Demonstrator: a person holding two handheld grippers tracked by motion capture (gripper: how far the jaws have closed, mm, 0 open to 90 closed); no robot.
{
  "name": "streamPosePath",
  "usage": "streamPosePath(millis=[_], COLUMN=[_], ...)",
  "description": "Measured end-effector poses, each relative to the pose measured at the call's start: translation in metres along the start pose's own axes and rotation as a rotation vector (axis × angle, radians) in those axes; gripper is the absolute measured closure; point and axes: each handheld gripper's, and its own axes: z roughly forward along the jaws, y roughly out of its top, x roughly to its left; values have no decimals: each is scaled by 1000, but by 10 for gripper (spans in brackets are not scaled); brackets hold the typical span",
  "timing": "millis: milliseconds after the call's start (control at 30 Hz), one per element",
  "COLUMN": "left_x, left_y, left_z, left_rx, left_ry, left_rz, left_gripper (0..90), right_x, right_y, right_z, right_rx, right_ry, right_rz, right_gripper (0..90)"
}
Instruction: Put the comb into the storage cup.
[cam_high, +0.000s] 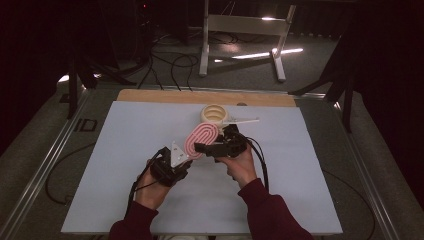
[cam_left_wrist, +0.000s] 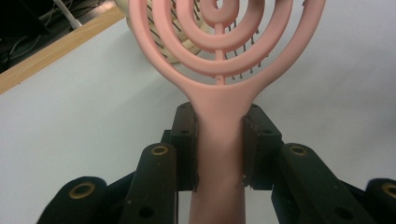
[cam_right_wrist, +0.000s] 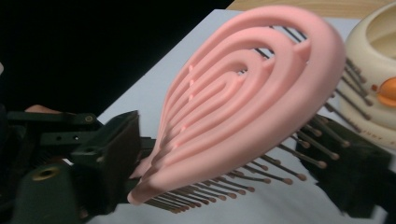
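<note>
Left gripper (cam_left_wrist: 219, 154) clamps hairbrush (cam_left_wrist: 219, 56) handle, seemingly midair.

You've got pink hairbrush (cam_high: 201, 138) w/ concentric loop pattern, dark bristles; cream round device (cam_high: 214, 114) w/ orange button; black grippers; pale blue-grey mat (cam_high: 125, 150); maroon sleeves (cam_high: 270, 210)

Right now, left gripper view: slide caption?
Left gripper clamps pink hairbrush by its handle above the white table.

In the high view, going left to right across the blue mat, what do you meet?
Left hand-held gripper → pink hairbrush → right hand-held gripper → thin white stick lying beside the cream round device. The device sits above the brush head, so its place in the order is unclear.
</note>
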Motion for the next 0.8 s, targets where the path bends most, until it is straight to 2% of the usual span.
streamPosePath(millis=[233,367,467,800], left_x=[-1,-2,-3,-4], left_y=[0,0,0,-2], left_z=[1,0,1,5], left_rx=[-7,-13,-15,-1], left_ry=[1,4,2,-6], left_rz=[2,7,9,4], left_gripper=[705,704,703,701], right_x=[3,3,1,1], right_y=[1,2,2,2], right_z=[3,4,4,5], right_rx=[13,12,17,62], right_ry=[23,24,51,92], right_rz=[9,33,63,73], right_gripper=[392,430,477,555])
